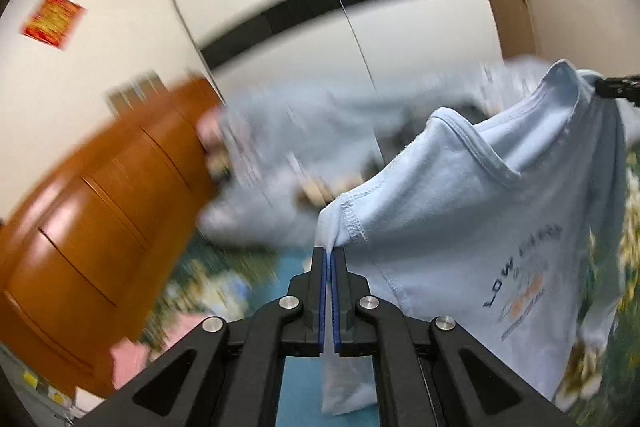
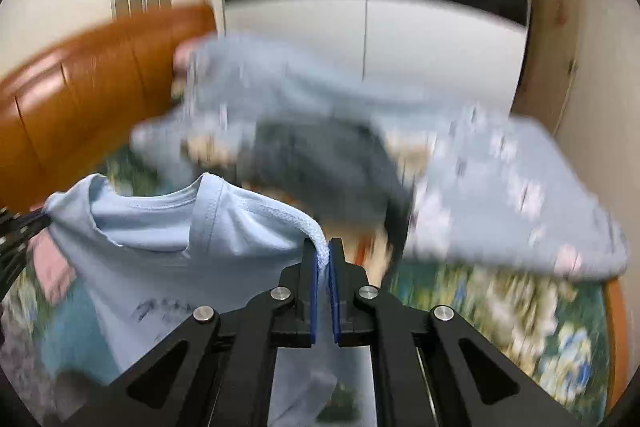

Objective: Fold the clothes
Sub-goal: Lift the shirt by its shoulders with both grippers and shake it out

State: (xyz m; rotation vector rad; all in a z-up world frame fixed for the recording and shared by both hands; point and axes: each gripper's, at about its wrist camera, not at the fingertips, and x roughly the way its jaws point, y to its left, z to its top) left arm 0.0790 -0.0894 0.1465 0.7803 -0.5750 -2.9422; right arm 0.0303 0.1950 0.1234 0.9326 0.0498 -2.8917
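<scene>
I have the light blue T-shirt (image 1: 472, 211) hanging in the air between my two claws, so the thing now is to keep both shoulders level and taut, let the body drop straight, and lay it flat on the flowered bed cover (image 2: 520, 311) before folding. My left claw (image 1: 329, 259) at the lower centre of its view is clamped on the sleeve seam, the shirt spreading to the right of the frame. My right claw (image 2: 323, 259) is clamped on the other shoulder edge, the shirt hanging to the lower left, with a heap of other clothes (image 2: 320, 131) blurred behind.
</scene>
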